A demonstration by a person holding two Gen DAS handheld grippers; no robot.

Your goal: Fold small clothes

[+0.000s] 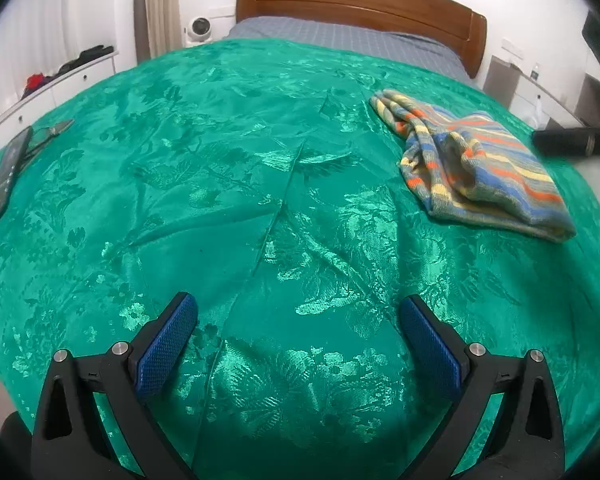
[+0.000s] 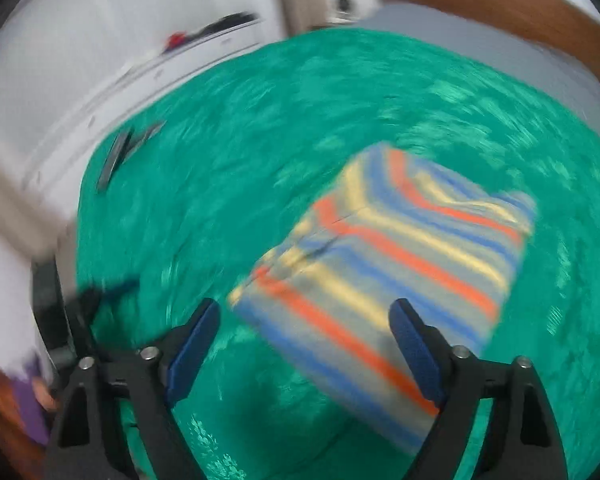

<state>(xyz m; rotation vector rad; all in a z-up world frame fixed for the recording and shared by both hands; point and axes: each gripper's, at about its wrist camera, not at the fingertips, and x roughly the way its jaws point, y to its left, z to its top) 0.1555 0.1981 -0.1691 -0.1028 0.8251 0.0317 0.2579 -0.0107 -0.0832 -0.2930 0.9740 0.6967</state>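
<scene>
- bed point(image 1: 340, 36): wooden headboard point(image 1: 356, 0), grey checked sheet at head end, green floral bedspread point(image 1: 228, 184) over the rest, creased
- striped garment point(image 1: 480, 168) bunched on bedspread, right side
- phone point(image 1: 8, 172) and small dark item point(image 1: 60, 127) at left edge

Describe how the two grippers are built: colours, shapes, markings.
Both look identical. The left gripper has two black arms with triangular cut-outs, silver round bolt heads at the joints, and blue fingers with a fine dimpled texture. The right gripper shows the same black frame, silver bolts and blue pads, blurred. No cables or lettering are visible.
</scene>
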